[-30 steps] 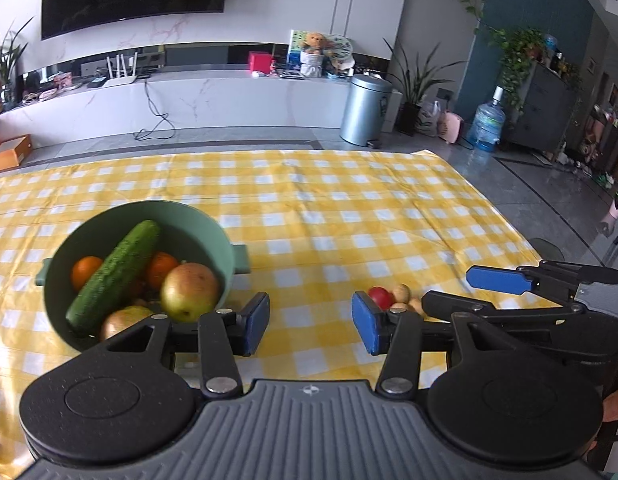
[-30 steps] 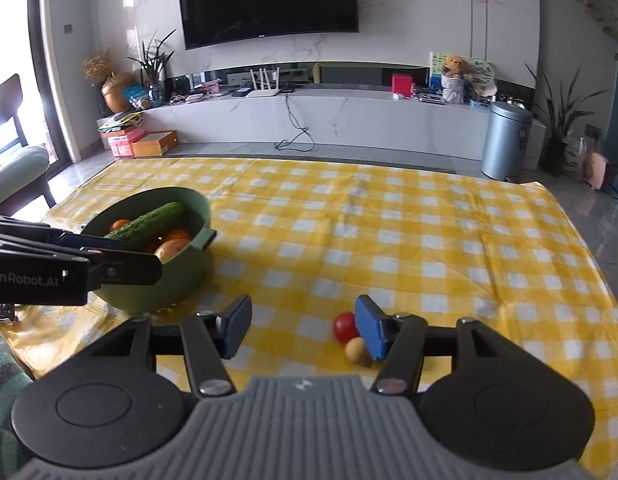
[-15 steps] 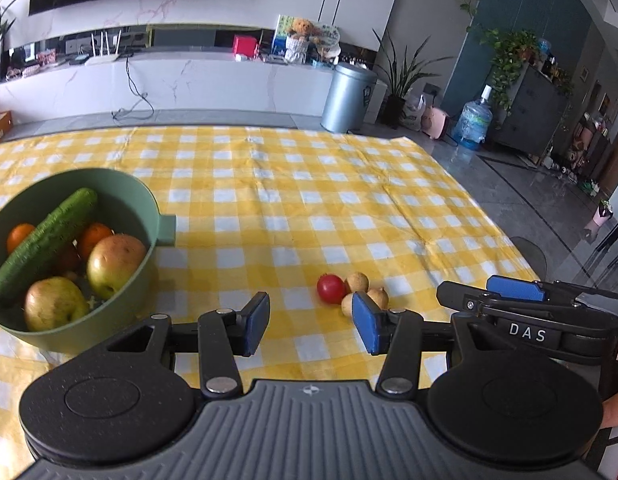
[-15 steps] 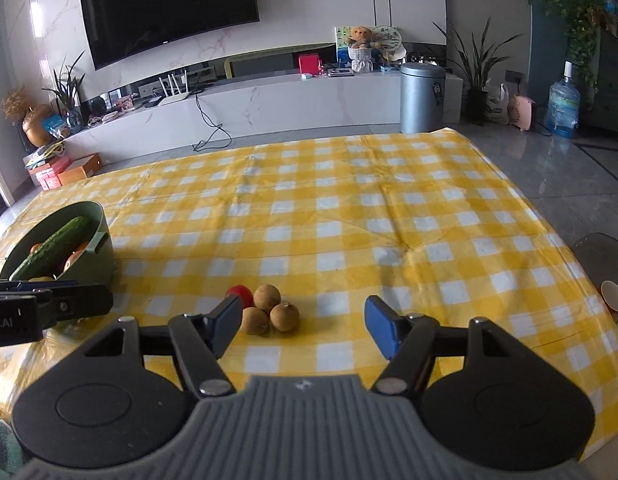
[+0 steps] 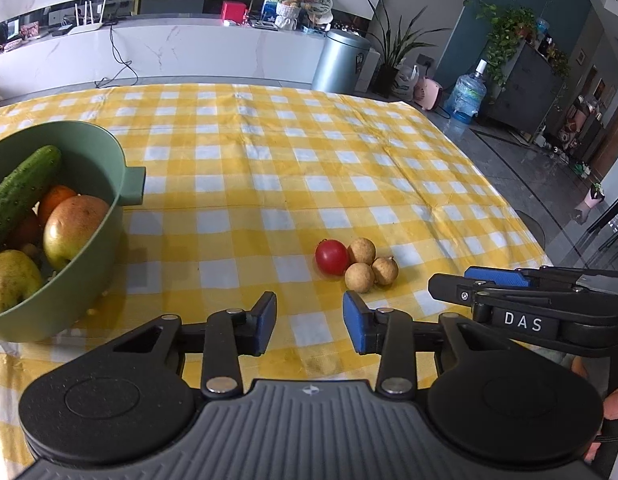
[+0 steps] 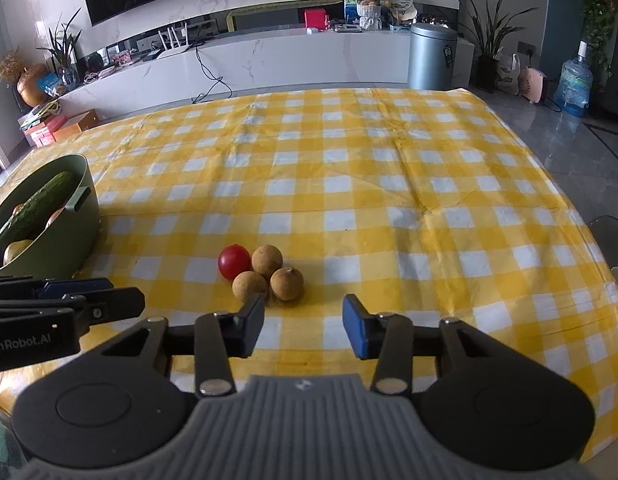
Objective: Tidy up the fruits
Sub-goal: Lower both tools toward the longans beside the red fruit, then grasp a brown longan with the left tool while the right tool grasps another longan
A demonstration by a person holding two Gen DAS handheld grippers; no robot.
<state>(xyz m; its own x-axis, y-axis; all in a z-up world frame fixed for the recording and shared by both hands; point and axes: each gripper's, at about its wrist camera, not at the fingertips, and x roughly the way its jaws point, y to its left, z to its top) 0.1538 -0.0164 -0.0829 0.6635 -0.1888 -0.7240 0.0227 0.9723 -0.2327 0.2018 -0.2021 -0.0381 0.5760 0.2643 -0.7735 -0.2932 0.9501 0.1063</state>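
Note:
A red cherry tomato and three small brown round fruits lie together on the yellow checked cloth; they also show in the right wrist view, with the tomato at the left. A green bowl at the left holds a cucumber, an apple, an orange and a pear. My left gripper is open and empty, just short of the cluster. My right gripper is open and empty, just short of the cluster and slightly to its right.
The table's right edge drops to a grey tiled floor. The right gripper lies close on the right in the left wrist view; the left gripper lies low left in the right wrist view. A white cabinet and metal bin stand beyond the table.
Both grippers swung right, away from the bowl, and now face the small fruit cluster. The cluster sits fully visible ahead of both. Both stayed open.

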